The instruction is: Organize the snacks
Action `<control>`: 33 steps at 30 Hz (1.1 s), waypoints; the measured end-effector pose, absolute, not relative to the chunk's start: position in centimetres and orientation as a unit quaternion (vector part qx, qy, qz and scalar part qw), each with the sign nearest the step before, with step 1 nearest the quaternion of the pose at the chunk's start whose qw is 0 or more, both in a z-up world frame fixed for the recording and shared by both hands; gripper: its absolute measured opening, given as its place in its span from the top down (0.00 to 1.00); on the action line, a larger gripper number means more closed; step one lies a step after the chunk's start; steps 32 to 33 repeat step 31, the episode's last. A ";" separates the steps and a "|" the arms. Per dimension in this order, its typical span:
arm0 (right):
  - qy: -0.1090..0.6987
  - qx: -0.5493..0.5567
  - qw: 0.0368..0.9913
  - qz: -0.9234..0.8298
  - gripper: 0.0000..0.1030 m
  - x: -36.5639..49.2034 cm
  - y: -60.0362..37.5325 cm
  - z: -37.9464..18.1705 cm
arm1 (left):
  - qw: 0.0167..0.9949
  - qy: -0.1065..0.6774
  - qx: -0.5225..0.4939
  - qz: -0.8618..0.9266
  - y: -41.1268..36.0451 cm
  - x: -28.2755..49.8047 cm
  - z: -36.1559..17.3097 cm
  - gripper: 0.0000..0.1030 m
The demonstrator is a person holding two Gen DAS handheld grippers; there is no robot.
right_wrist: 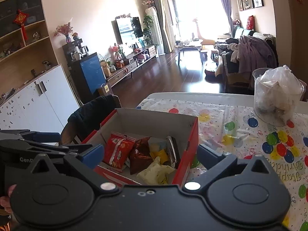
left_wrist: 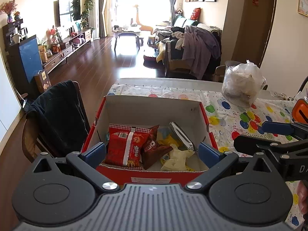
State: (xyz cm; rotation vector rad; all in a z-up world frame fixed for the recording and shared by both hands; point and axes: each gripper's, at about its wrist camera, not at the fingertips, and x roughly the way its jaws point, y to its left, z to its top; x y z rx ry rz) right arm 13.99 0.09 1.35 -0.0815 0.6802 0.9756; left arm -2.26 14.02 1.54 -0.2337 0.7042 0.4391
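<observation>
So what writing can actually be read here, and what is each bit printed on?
"Happy Birthday": tablecloth, upside down to the camera.
"GenR", cut off: left gripper body.
"DA", cut off: right gripper body.
Red snack packet, box label: print too small or blurred to read.

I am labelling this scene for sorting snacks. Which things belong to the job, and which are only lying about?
Job:
red box
red snack packet
brown packet
pale yellow wrapper
silver packet

Lying about:
plastic bag in a clear tub
dark jacket on chair
</observation>
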 end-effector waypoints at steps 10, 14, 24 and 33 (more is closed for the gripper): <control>0.325 -0.038 0.830 0.452 0.00 13.9 -0.1 1.0 | 0.905 0.347 -0.119 0.215 14.2 -2.4 1.4 0.00; 0.331 -0.034 0.831 0.446 0.00 13.9 -0.5 0.7 | 0.904 0.349 -0.119 0.216 14.1 -2.4 1.3 0.00; 0.339 -0.030 0.839 0.425 0.00 14.4 -1.8 0.5 | 0.904 0.351 -0.119 0.213 13.7 -2.2 1.1 0.00; 0.351 -0.028 0.847 0.398 0.00 15.6 -3.7 -0.4 | 0.903 0.358 -0.117 0.208 12.7 -1.5 0.7 0.00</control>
